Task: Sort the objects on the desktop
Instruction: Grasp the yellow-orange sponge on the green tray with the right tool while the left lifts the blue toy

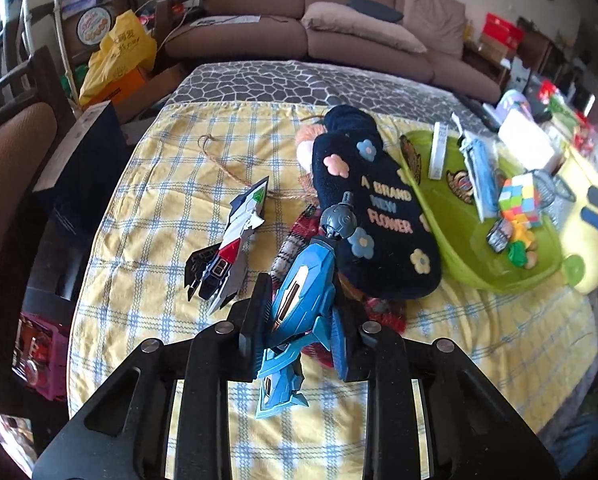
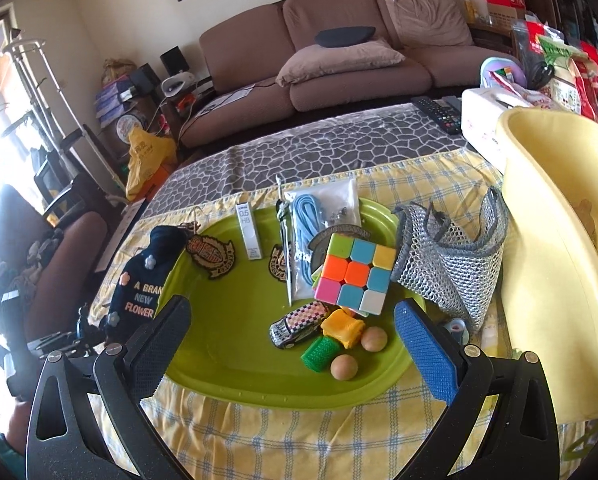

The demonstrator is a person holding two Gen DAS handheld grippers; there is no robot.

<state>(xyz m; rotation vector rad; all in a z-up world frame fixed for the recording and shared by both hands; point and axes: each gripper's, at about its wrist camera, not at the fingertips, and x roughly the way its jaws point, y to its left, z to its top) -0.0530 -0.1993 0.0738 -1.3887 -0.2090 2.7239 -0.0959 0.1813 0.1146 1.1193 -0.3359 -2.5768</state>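
The left gripper point(image 1: 299, 332) had its jaws clamped on the blue robot-toy limb point(image 1: 299, 304), near the desk's front edge beside the navy sock point(image 1: 375, 208). The right gripper point(image 2: 295, 344) hung wide open and empty over the green tray point(image 2: 227, 320). Lifting the limb straight up would probably clear the sock and the white-and-red toy part point(image 1: 231, 248) before the carry toward the tray.
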